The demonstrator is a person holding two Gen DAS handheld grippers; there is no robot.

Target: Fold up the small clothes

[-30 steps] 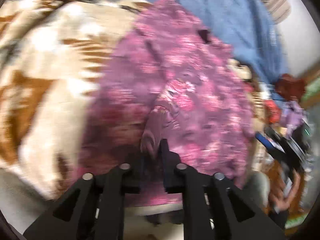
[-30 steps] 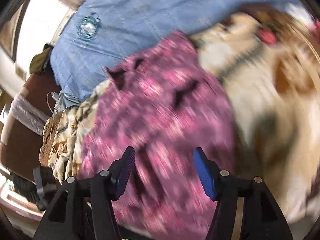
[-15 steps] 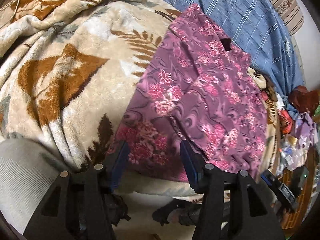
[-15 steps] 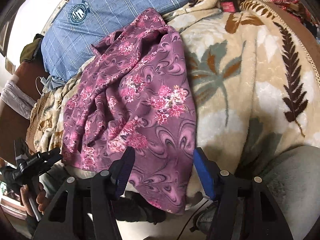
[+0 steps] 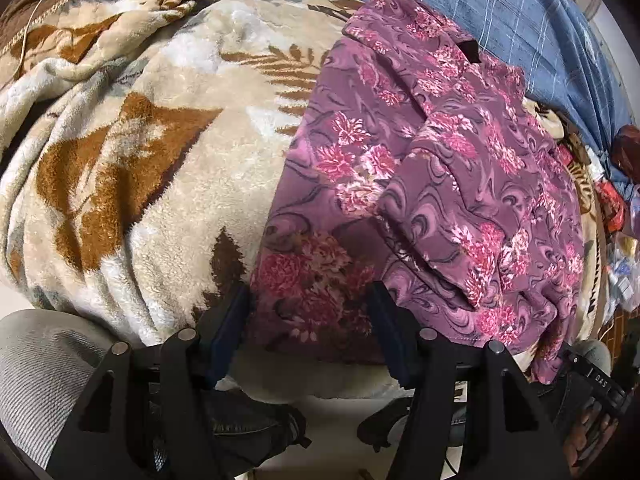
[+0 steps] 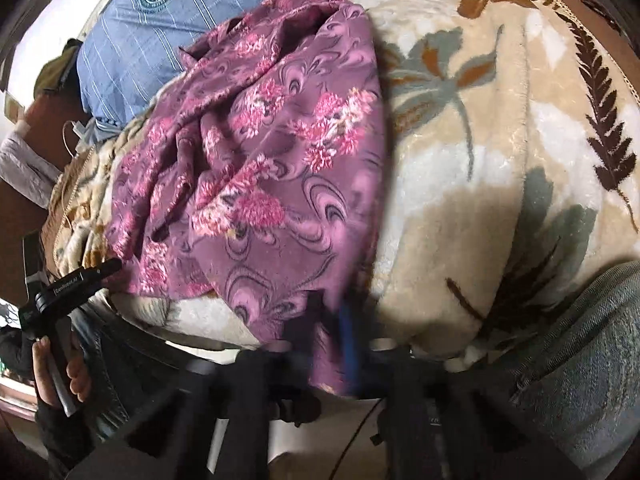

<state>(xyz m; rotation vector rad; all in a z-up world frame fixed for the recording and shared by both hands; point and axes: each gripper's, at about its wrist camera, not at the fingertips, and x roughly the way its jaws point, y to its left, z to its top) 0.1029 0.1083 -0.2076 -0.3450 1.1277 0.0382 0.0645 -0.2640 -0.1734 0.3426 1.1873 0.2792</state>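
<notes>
On blanket [image 5: 132, 184], near edge: garment [image 5: 432, 184] laid half-folded, hem overhanging. Thin, limp, light cloth judged; sag expected unless 2 corners held. Left gripper [image 5: 308, 320] jaws just opened, hem between, not pinched. Right gripper [image 6: 332, 344] just clamped on hem corner.

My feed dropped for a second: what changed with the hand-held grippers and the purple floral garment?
The left hand-held gripper let go of the fold it pinched; its jaws have just been opening and now straddle the purple floral garment's near hem. The right hand-held gripper, open before, came down and closed on the hem. The garment remains spread on the leaf-print blanket.
</notes>
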